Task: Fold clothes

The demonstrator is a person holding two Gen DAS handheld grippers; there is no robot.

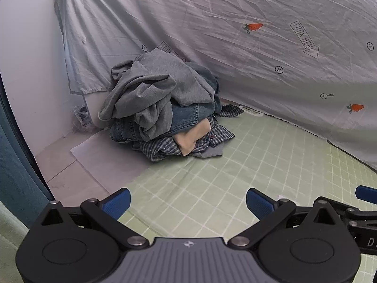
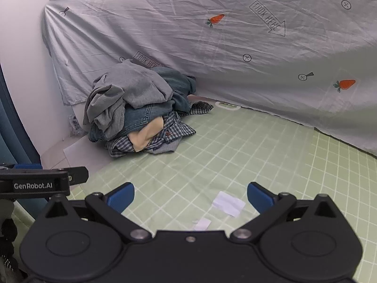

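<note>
Mostly buried: plaid shirt [image 1: 165, 147] under clothes pile [image 1: 160, 99], beige item [image 2: 143, 139] half-hidden

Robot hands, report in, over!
Left gripper and right gripper: jaws open, empty. Clothes pile untouched, far corner. Paper scraps on mat.

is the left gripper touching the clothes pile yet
Apart. The left wrist view shows the left gripper open, with bare green grid mat between its fingertips and the clothes pile.
</note>
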